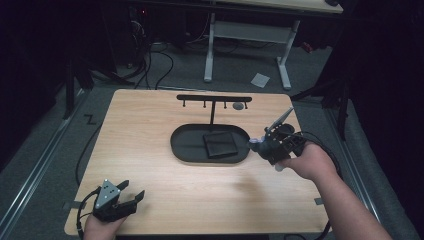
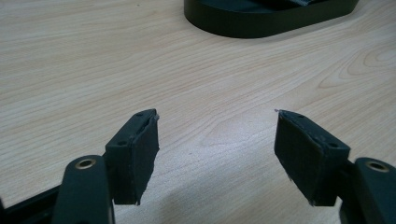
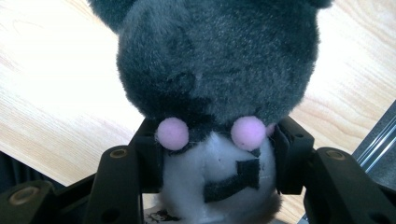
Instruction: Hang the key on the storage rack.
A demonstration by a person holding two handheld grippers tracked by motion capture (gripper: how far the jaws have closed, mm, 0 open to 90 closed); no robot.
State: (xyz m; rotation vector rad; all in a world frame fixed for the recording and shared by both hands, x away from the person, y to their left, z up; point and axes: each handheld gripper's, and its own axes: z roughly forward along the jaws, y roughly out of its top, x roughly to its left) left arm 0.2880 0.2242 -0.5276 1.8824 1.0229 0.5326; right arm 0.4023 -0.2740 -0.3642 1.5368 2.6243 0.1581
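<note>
- Left gripper (image 1: 131, 197): rests at the near left corner of the wooden table (image 1: 150, 130), jaws spread apart with nothing between them.
- Black oval tray (image 1: 185, 145): lies mid-table with a dark flat item inside, below a T-shaped hook stand (image 1: 214, 98).
- Right gripper (image 1: 272, 140): just right of the tray, jaws clamped on a grey-and-white plush toy (image 3: 210, 84) with pink pompoms.

One tabletop (image 1: 150, 165) carries one oval tray (image 1: 185, 145), one dark folded wallet (image 1: 220, 144) and one hook rack (image 1: 214, 98). There are two hand-held grippers, left (image 1: 131, 196) and right (image 1: 260, 144), and one plush toy (image 3: 215, 70).
</note>
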